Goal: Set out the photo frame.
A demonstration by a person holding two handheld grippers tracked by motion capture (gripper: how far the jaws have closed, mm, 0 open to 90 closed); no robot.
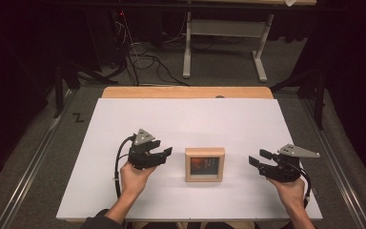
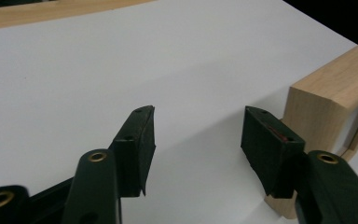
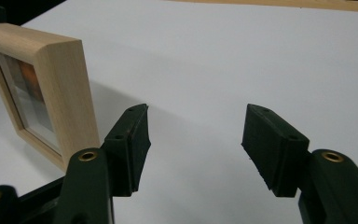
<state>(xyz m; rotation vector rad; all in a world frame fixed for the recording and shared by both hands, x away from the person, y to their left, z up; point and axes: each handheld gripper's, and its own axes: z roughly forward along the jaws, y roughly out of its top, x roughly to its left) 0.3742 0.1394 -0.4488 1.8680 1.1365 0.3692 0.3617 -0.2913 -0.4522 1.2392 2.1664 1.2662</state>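
Observation:
A small light-wood picture frame (image 1: 205, 164) stands in the middle of the white table top (image 1: 190, 124), its glass holding a dark reddish picture. My left gripper (image 1: 166, 153) rests to its left, open and empty, jaws pointing at the frame. In the left gripper view the frame's wooden corner (image 2: 328, 100) sits just past the right jaw, with the gripper (image 2: 198, 140) over bare white surface. My right gripper (image 1: 255, 159) lies to the frame's right, open and empty. In the right gripper view the frame (image 3: 51, 79) stands beside the left jaw of the gripper (image 3: 196, 135).
The white table top lies on a wooden table whose far edge (image 1: 186, 92) shows beyond it. Metal rails (image 1: 33, 157) run along both sides. Cables (image 1: 147, 62) and a white table stand (image 1: 224, 43) are on the dark floor behind.

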